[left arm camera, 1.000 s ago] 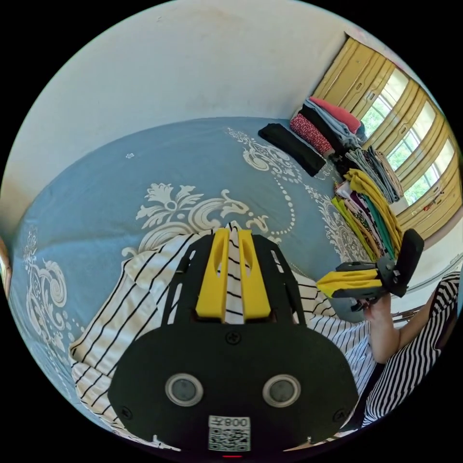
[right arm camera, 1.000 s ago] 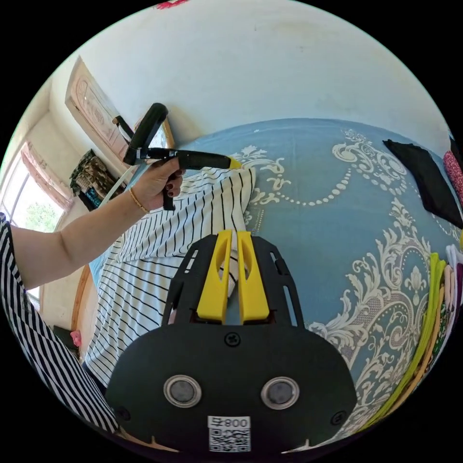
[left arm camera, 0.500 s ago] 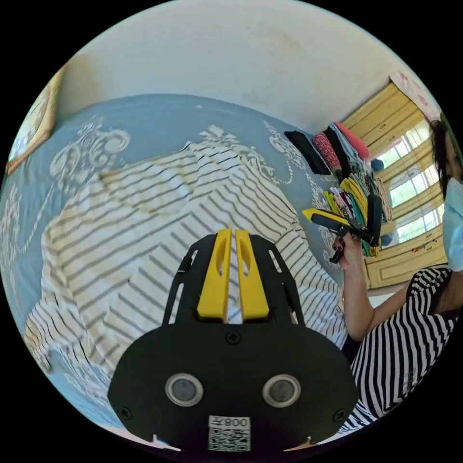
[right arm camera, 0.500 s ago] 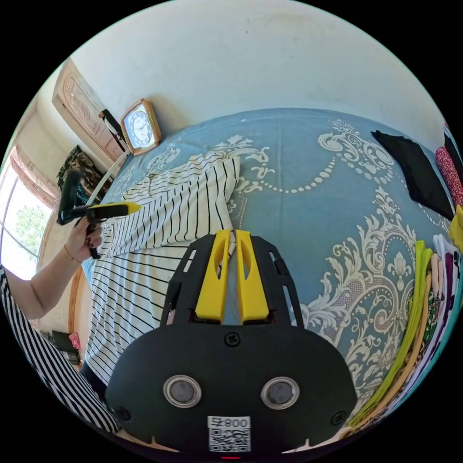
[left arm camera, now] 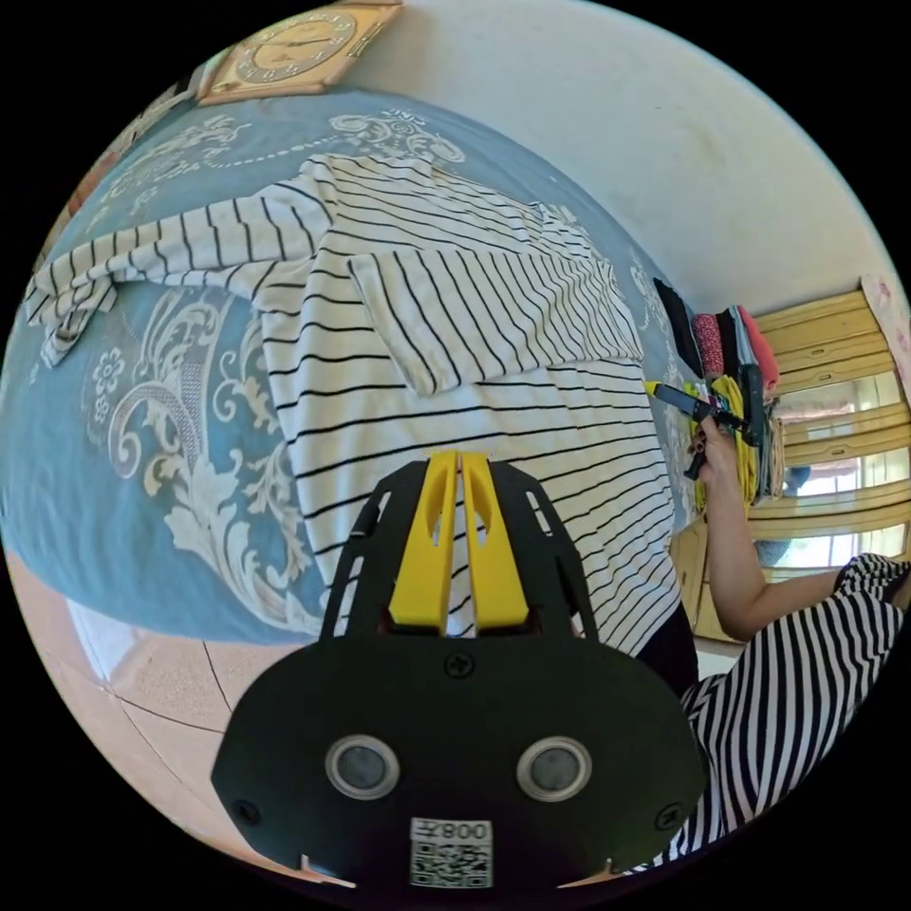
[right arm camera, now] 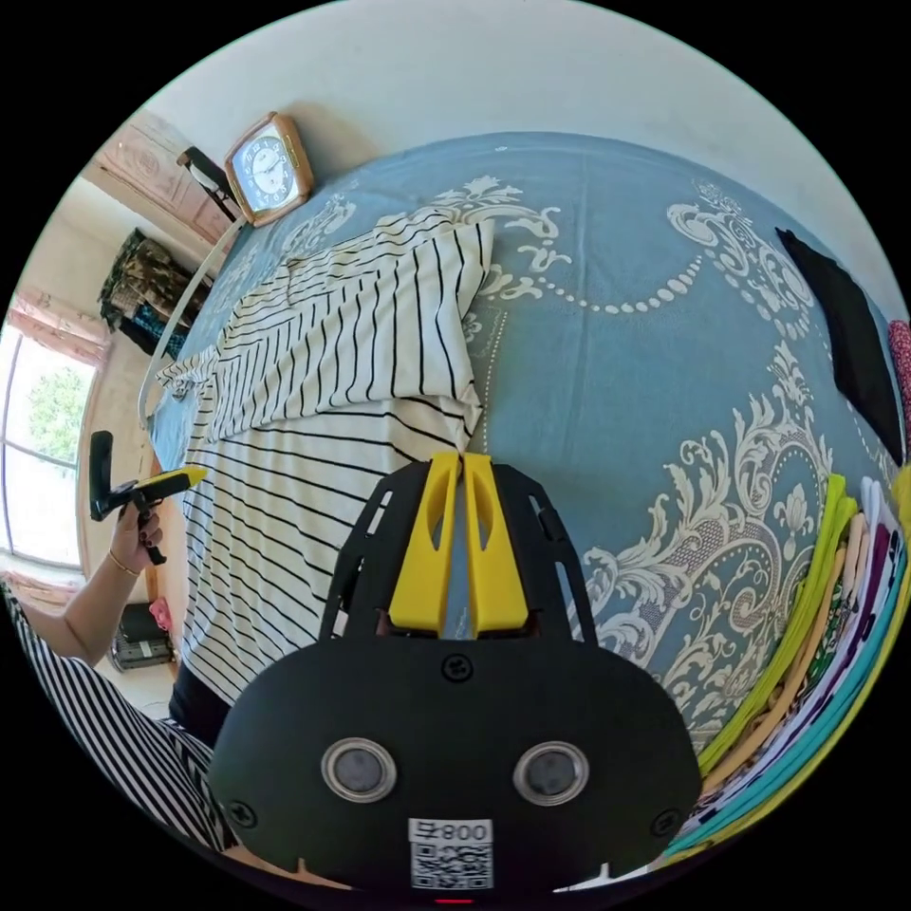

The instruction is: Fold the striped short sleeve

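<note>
In the left gripper view we see our left gripper [left arm camera: 459,460] with its yellow jaws closed together on nothing, held above the striped short sleeve [left arm camera: 455,323], which lies spread on the blue bedspread [left arm camera: 142,427] with one sleeve folded in across the chest; the right gripper [left arm camera: 664,391] hangs beyond the shirt's far edge. In the right gripper view our right gripper [right arm camera: 459,462] is likewise closed and empty over the shirt's edge [right arm camera: 323,380], a clock [right arm camera: 269,168] leans on the wall, and folded clothes [right arm camera: 816,607] are stacked alongside.
</note>
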`<state>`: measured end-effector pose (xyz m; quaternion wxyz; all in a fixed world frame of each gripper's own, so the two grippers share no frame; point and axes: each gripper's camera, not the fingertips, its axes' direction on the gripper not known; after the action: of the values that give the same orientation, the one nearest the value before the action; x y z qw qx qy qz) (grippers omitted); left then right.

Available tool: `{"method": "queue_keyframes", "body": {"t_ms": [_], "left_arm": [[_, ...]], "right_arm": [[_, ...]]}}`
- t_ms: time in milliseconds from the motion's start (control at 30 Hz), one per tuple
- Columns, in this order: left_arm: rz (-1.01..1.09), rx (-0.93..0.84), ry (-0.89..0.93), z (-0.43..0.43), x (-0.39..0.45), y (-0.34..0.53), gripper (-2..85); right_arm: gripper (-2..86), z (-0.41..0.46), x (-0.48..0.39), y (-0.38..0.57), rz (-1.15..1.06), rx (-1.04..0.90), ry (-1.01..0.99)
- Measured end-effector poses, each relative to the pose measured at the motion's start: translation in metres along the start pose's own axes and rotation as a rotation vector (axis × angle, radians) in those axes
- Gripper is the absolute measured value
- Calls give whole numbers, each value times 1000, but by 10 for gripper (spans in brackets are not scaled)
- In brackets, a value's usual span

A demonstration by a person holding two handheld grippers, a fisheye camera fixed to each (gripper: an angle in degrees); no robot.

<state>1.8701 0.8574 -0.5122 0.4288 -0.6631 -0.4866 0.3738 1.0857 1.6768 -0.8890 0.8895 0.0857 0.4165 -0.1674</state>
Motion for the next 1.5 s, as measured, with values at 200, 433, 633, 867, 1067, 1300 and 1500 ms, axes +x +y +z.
{"method": "queue_keyframes", "body": {"t_ms": [200, 433, 633, 867, 1067, 1300, 1500], "left_arm": [[-84, 49, -42, -56, -43, 55, 12], [-258, 76, 144, -101, -99, 151, 60], [-456, 72, 418, -88, -153, 222, 84], [-492, 136, 410, -107, -169, 245, 67], [-392, 367, 220, -194, -190, 200, 72], [-599, 528, 171, -247, -251, 141, 84], [-820, 579, 250, -242, -278, 129, 49]], "right_arm": [[4, 6, 10, -5, 94, 13, -95], [2, -4, -14, 26, 126, -5, -5], [2, 5, -82, 56, -39, -96, -42], [1, 43, -110, 40, -37, -204, 30], [0, 40, -150, 1, -151, -118, 47], [0, 81, -202, -44, -267, -121, -115], [1, 104, -221, -52, -318, -140, -131]]}}
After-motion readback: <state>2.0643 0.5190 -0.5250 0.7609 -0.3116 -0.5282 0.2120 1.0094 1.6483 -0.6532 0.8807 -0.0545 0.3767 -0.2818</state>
